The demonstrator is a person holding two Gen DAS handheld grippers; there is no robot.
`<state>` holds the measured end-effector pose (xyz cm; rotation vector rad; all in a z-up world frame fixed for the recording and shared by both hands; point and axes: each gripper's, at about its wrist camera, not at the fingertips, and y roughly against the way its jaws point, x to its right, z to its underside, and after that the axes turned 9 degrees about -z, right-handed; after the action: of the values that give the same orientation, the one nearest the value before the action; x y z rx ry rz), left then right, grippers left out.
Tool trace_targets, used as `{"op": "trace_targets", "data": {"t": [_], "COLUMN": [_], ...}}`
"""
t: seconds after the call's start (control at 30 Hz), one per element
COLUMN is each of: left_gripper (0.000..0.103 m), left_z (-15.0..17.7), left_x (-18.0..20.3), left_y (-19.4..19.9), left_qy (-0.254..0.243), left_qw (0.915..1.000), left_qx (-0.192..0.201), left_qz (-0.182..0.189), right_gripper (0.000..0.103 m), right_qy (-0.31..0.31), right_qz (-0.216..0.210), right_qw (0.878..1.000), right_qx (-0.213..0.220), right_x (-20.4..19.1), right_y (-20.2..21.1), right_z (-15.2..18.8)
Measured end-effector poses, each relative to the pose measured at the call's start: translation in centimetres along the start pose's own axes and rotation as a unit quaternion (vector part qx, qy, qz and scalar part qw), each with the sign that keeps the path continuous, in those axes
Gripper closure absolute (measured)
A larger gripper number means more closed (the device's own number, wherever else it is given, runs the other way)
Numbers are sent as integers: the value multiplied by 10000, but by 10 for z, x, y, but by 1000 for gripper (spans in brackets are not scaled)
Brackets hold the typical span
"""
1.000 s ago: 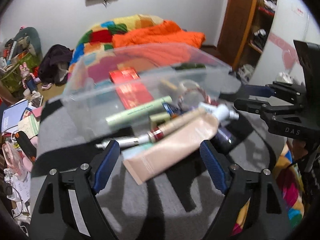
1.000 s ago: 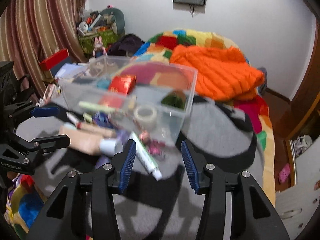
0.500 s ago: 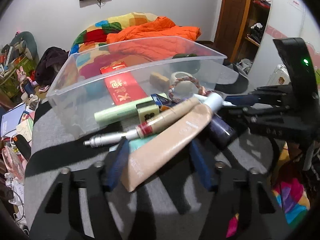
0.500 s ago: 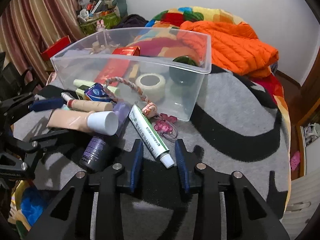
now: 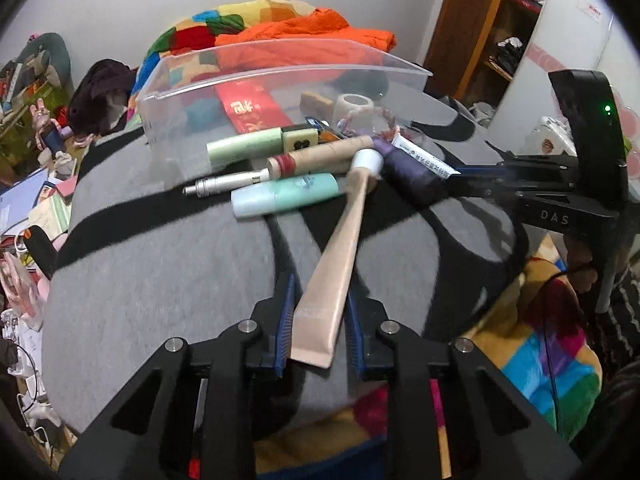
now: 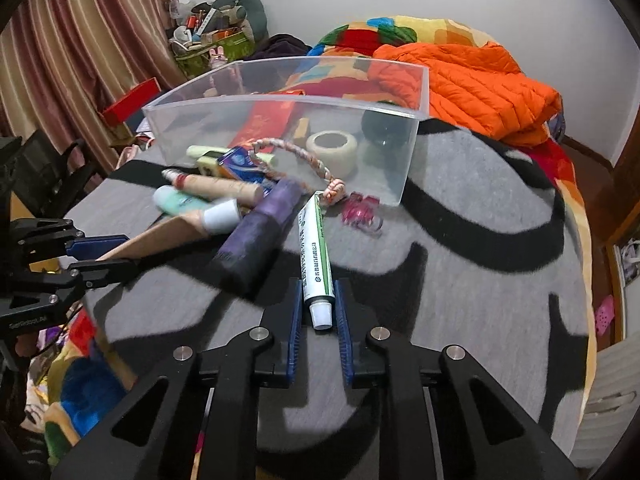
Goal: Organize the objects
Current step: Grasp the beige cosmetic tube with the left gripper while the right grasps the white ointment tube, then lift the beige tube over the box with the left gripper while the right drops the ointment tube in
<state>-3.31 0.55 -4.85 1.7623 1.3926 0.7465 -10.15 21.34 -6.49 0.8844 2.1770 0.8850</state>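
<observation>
A pile of toiletries lies on the grey blanket in front of a clear plastic bin (image 5: 288,70) (image 6: 280,98). My left gripper (image 5: 320,292) (image 6: 124,252) is closing, and its blue pads press the flat end of a beige tube (image 5: 340,248) (image 6: 160,236) that stands on edge, white cap toward the pile. My right gripper (image 6: 318,286) (image 5: 460,176) is closing on the cap end of a white-and-green tube (image 6: 314,248) (image 5: 424,160), pads against its sides.
A purple bottle (image 6: 256,240), mint tube (image 5: 288,196), tan tube (image 5: 320,156) and silver pen (image 5: 224,184) lie between the grippers. A braided rope (image 6: 296,152) and pink clip (image 6: 362,210) sit by the bin, which holds a tape roll (image 6: 332,144) and red envelope (image 5: 248,108). An orange jacket (image 6: 460,76) lies behind.
Both grippers' jaws narrowed from wide apart onto their tubes. The beige tube swung from lying flat across the left view to pointing away on edge. The right gripper moved down over the white-and-green tube.
</observation>
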Motion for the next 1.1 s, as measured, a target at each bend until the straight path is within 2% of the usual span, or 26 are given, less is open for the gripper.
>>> {"op": "trace_targets", "data": {"t": [0.07, 0.2, 0.27, 0.37, 0.53, 0.7, 0.8, 0.93, 1.1], "left_gripper": [78, 78, 78, 78, 78, 78, 78, 81, 81], "left_z": [-4, -21, -29, -40, -55, -63, -62, -55, -37], "left_x": [-1, 6, 16, 32, 43, 40, 42, 34, 21], "left_y": [-1, -11, -20, -32, -45, -52, -53, -44, -23], "left_qy": [15, -85, -264, -531, -741, -561, -498, -127, 215], "left_qw": [9999, 9997, 9994, 9984, 9970, 9979, 9984, 9994, 9993], "left_qx": [-85, -72, -56, -69, -83, -72, -9, 66, 310], "left_qz": [106, 201, 231, 155, 190, 306, 256, 300, 64], "right_gripper": [88, 88, 84, 79, 79, 79, 89, 89, 89], "right_qy": [-67, -125, -139, -1, 161, 236, 222, 89, 46], "right_qz": [-147, -87, -85, -5, 181, 349, 358, 278, 302], "right_qw": [9999, 9999, 9999, 10000, 9997, 9990, 9990, 9993, 9993], "right_qx": [-3, 33, 14, 1, 8, 131, 168, 216, 223], "right_x": [0, 1, 1, -2, -6, -9, -11, -10, -12], "right_y": [4, 8, 6, 1, -11, -16, -13, -5, 5], "right_z": [5, 4, 1, -3, -10, -9, -6, -1, 10]}}
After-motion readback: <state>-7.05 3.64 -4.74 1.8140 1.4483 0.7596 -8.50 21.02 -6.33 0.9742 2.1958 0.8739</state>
